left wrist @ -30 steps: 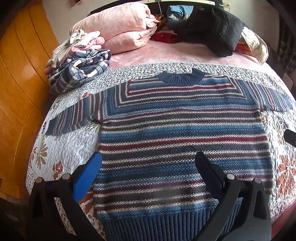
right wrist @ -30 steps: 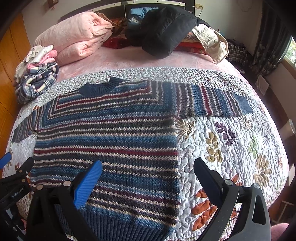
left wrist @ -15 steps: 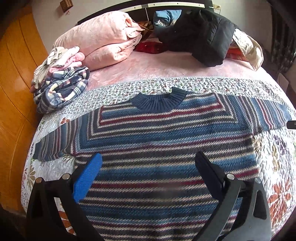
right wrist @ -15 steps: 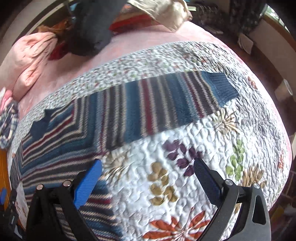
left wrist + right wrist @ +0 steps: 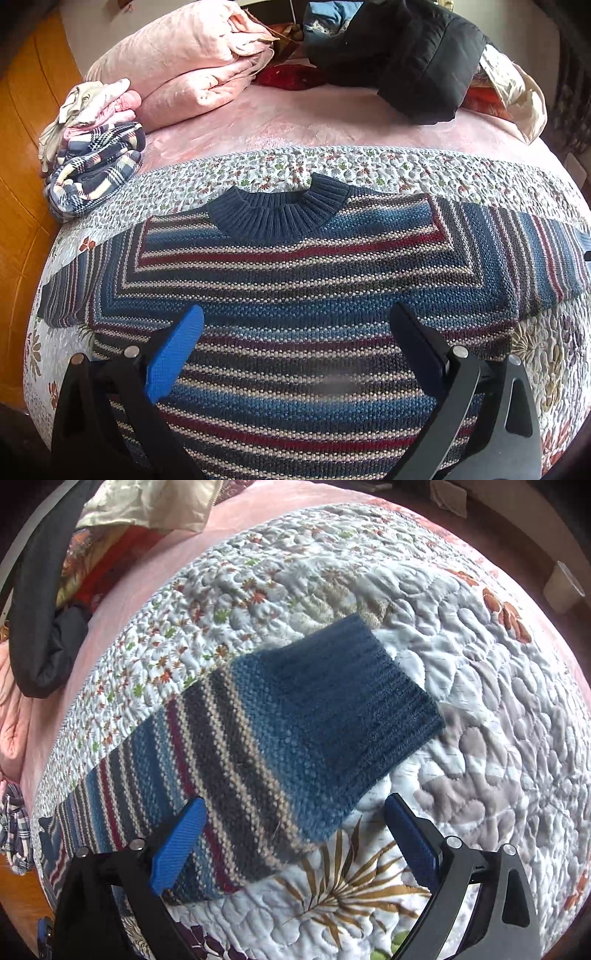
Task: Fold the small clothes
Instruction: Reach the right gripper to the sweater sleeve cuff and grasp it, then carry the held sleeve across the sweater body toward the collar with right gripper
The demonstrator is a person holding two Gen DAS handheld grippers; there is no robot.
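A striped knit sweater (image 5: 303, 295) in blue, red and cream lies flat on the quilt, its navy collar (image 5: 277, 216) at the far end and both sleeves spread out. My left gripper (image 5: 295, 343) hovers open over the sweater's chest, with nothing between its fingers. In the right wrist view the sweater's right sleeve (image 5: 240, 760) runs diagonally, ending in a navy ribbed cuff (image 5: 373, 698). My right gripper (image 5: 295, 834) is open just above the sleeve's lower edge near the cuff, holding nothing.
The floral quilt (image 5: 480, 664) covers the bed's near half, over a pink blanket (image 5: 295, 122). Folded plaid and pink clothes (image 5: 92, 158) sit far left, a pink duvet (image 5: 192, 66) and black jacket (image 5: 417, 62) at the head. A wooden wall (image 5: 22, 184) borders the left.
My left gripper has advanced up the sweater toward the collar. My right gripper has swung right and dropped close over the right sleeve's cuff. Both stay open.
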